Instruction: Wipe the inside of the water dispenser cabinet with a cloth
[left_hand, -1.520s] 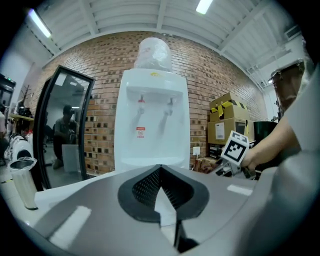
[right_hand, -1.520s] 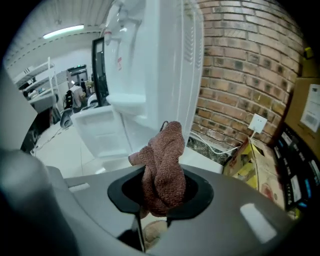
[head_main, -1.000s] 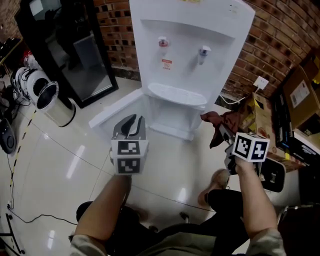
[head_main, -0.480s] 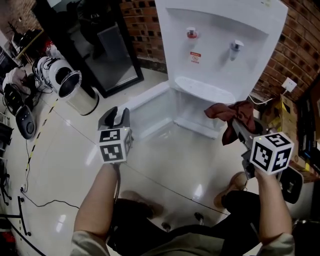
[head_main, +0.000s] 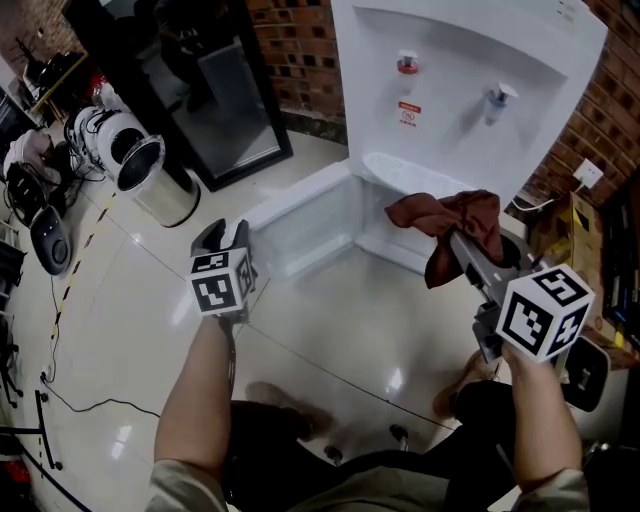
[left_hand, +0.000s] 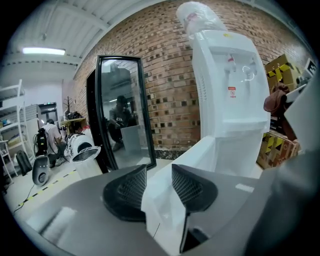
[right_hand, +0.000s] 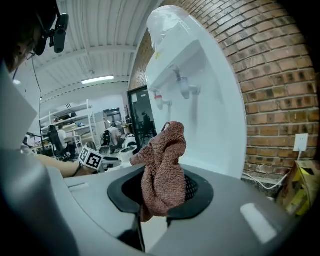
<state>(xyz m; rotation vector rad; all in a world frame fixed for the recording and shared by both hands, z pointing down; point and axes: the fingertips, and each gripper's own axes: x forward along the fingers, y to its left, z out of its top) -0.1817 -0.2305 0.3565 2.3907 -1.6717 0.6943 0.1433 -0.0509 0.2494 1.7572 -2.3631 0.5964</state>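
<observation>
Cloth (right_hand: 162, 170) clenched in right gripper (right_hand: 160, 194) fingers; left gripper (left_hand: 158, 185) fingers just opening, door (head_main: 300, 222) between; red label (head_main: 411, 112) unreadable.

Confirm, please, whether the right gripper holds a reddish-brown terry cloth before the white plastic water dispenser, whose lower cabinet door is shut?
The door is not shut: the head view shows the white lower cabinet door standing wide open. The rest stands: the right gripper holds the reddish-brown terry cloth before the white plastic water dispenser.

The left gripper (head_main: 222, 236) and right gripper (head_main: 462, 246) are grey with black ribbed pads (left_hand: 131, 187), each bearing a white, black-marked cube (head_main: 220, 282). The person wears pale short sleeves (head_main: 178, 490) and dark trousers (head_main: 390, 482).
</observation>
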